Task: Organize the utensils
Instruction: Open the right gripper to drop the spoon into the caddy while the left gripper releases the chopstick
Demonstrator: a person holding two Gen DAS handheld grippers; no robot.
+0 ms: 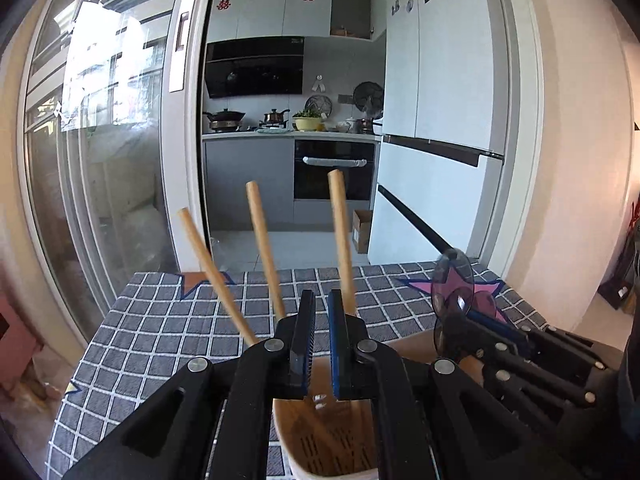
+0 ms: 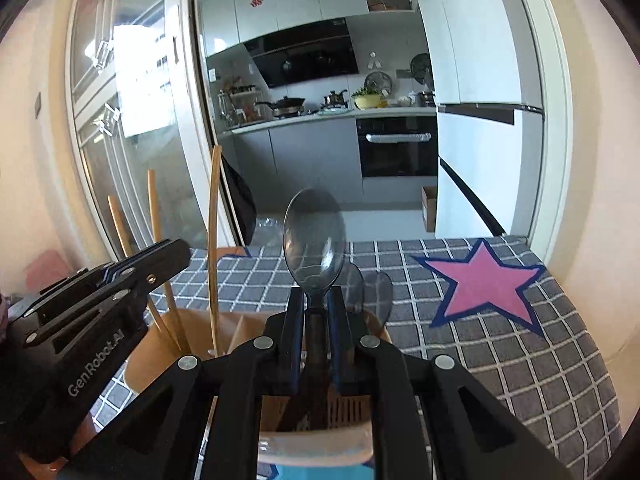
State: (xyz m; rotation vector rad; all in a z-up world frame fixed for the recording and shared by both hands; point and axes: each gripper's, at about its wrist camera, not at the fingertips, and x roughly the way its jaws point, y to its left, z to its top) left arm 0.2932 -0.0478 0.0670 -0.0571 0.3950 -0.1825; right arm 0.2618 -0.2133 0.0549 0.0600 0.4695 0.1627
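Observation:
A tan utensil holder (image 1: 320, 444) stands on the checked tablecloth right below both grippers. Three wooden sticks (image 1: 264, 248) lean up out of its left part. My left gripper (image 1: 322, 300) hovers over the holder, shut to a narrow gap with nothing between its pads; the nearest stick (image 1: 340, 232) passes behind its right finger. My right gripper (image 2: 316, 296) is shut on the handle of a dark see-through spoon (image 2: 314, 236), bowl upward, over the holder's right compartment (image 2: 344, 408). Two more dark spoons (image 2: 366, 290) stand just behind it. The left gripper (image 2: 182, 250) shows at left.
The grey checked tablecloth (image 2: 520, 360) bears a pink star (image 2: 484, 280) to the right of the holder. The table's far edge faces an open kitchen doorway, with a glass sliding door (image 1: 100, 140) on the left and a white fridge (image 1: 440, 120) on the right.

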